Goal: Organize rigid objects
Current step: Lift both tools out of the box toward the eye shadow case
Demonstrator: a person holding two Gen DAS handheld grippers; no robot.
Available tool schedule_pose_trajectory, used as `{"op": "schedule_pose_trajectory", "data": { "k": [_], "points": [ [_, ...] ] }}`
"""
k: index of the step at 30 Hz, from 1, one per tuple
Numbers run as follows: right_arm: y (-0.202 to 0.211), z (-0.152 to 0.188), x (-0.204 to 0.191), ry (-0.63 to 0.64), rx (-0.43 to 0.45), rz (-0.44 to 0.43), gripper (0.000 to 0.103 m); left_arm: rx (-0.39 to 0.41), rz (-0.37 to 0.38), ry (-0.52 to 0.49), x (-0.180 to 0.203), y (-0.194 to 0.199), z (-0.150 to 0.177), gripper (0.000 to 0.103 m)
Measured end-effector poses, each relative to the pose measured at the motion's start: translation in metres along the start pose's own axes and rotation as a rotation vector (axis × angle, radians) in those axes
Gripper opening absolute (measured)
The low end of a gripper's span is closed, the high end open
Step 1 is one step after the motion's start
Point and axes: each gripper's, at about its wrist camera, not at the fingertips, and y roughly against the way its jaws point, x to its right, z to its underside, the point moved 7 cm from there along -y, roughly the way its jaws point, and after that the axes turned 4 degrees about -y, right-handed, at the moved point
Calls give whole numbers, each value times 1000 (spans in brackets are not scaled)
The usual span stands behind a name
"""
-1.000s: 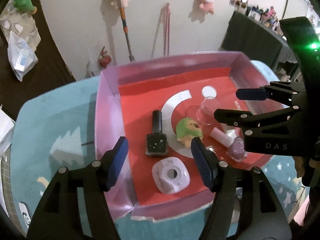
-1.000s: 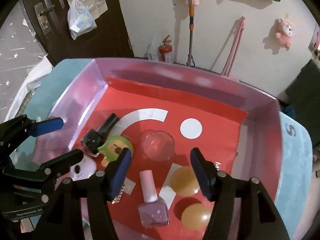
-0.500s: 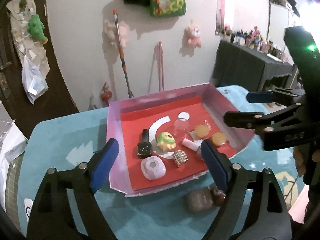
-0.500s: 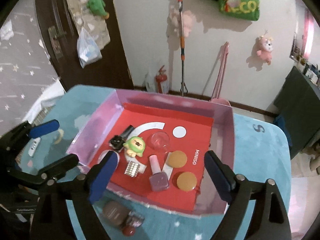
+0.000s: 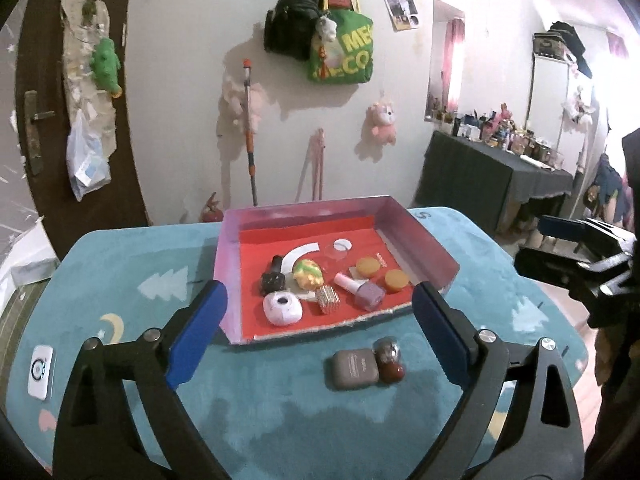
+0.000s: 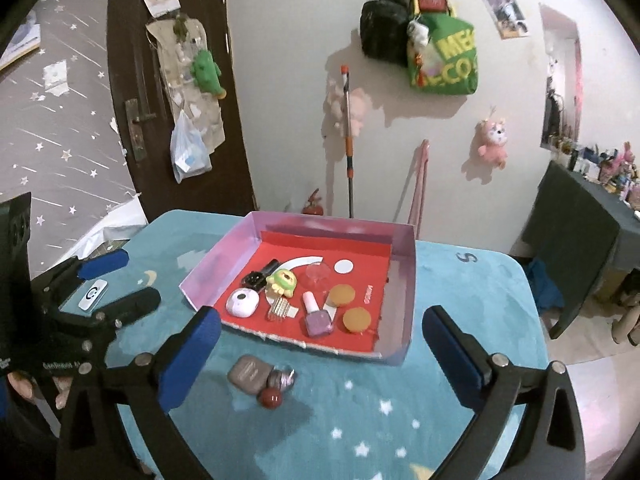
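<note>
Red-lined box [image 5: 424, 240] with nail polish [image 5: 366, 292], toy [image 5: 307, 273]

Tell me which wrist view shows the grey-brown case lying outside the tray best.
The left wrist view: the grey-brown case lies flat-on and unobstructed in front of the tray, its top in plain sight. The right wrist view shows the case smaller and blurrier, close beside that gripper's left finger.

The green bag [image 6: 444, 56] on the wall reads "ME…" over "…ECO" — the teal tablecloth [image 6: 466, 257] bears an "S".
</note>
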Motion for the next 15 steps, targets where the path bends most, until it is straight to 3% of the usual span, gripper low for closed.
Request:
{"op": "schedule_pose_trajectory", "data": {
  "k": [11,15],
  "points": [
    [-3,79,10,-48,16,71,103,-46,-16,38,15,-8,67,95],
    [-21,105,14,-53,-31,85,103,-87,1,54,18,-19,89,95]
  ]
}}
